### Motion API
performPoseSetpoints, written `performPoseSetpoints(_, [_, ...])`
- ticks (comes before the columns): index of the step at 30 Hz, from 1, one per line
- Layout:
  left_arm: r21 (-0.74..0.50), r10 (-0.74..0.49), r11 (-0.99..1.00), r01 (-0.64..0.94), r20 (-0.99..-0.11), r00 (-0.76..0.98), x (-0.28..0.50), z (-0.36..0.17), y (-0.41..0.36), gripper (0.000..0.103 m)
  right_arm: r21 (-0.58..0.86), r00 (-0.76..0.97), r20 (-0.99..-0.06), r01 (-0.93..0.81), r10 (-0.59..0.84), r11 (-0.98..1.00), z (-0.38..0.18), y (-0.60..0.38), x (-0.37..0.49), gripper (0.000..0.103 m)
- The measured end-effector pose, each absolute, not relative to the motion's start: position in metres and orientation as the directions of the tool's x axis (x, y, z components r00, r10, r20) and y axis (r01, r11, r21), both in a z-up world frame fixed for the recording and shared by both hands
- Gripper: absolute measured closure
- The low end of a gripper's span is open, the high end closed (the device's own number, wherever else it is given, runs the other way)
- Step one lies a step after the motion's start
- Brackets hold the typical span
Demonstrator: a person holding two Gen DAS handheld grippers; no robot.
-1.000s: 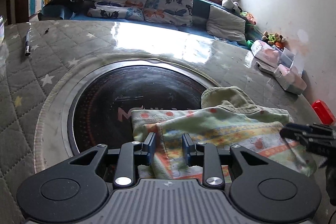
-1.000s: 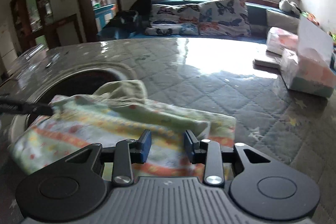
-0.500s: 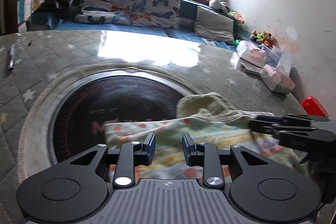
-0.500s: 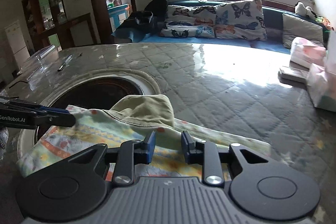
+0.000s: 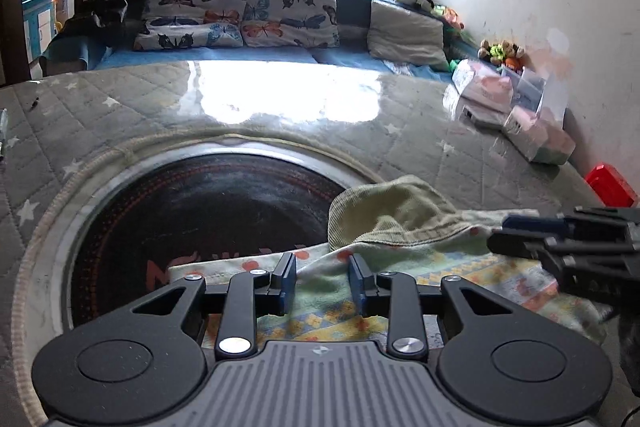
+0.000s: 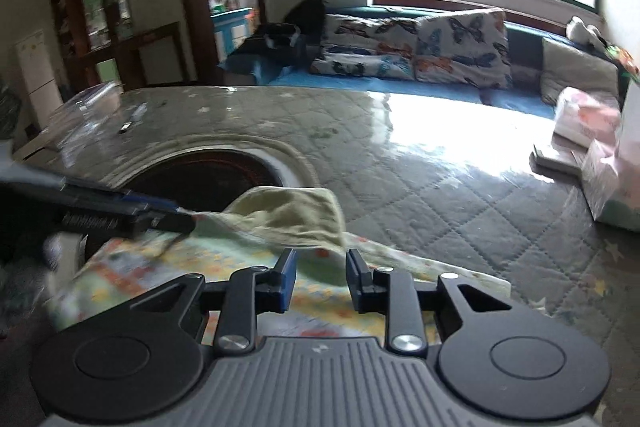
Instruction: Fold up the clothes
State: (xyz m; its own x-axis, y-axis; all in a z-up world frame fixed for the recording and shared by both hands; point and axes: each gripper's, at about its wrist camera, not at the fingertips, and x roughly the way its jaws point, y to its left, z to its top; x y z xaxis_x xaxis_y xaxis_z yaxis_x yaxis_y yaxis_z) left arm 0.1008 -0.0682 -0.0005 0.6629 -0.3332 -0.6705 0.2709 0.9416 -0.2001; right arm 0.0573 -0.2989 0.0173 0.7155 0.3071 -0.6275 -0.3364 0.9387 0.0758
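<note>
A pale green garment (image 5: 460,267) with orange and yellow bands lies on the quilted table (image 5: 280,99), partly over a dark round inset (image 5: 200,211). An olive flap (image 5: 392,211) is turned up at its far side. My left gripper (image 5: 322,279) has a ridge of the cloth pinched between its narrow jaws. At the right edge of that view my right gripper (image 5: 500,235) reaches in over the garment. In the right wrist view the right gripper (image 6: 320,277) grips a fold of the garment (image 6: 168,267) while its jaws are opening slightly. The left gripper (image 6: 176,217) shows blurred at the left.
Tissue packs and boxes (image 5: 536,143) stand at the table's far right, with a red object (image 5: 608,183) beyond the edge. A small pen-like item (image 6: 126,127) lies far left. A sofa with butterfly cushions (image 5: 240,11) runs behind the table.
Both grippers have moved forward and slightly up with the cloth. The garment's far edge and olive flap now sit nearer the fingers. The right gripper reaches further into the left view.
</note>
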Motion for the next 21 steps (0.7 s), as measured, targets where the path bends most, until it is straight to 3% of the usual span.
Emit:
performPoseSetpoints(2, [-0.209, -0.331, 0.943, 0.258, -0.659, 0.675, 0.094, 0.007, -0.06, 0.068, 0.067, 0.709, -0.626, -0.366, 0.324, 0.928, 0.022, -0.293, 0.045, 0.067])
performPoseSetpoints(5, [-0.211, -0.315, 0.949, 0.234, -0.654, 0.688, 0.08, 0.015, -0.046, 0.056, 0.052, 0.694, -0.625, -0.42, 0.358, 0.906, 0.028, -0.281, 0.026, 0.066])
performPoseSetpoints(8, [-0.211, -0.296, 0.955, 0.207, -0.653, 0.697, 0.065, 0.02, -0.032, 0.052, 0.037, 0.673, -0.629, -0.473, 0.388, 0.88, 0.03, -0.267, 0.01, 0.06])
performPoseSetpoints(21, [-0.313, -0.243, 0.949, 0.034, -0.659, 0.712, 0.014, 0.02, 0.029, 0.047, -0.087, 0.567, -0.659, -0.71, 0.495, 0.698, 0.017, -0.163, -0.039, 0.058])
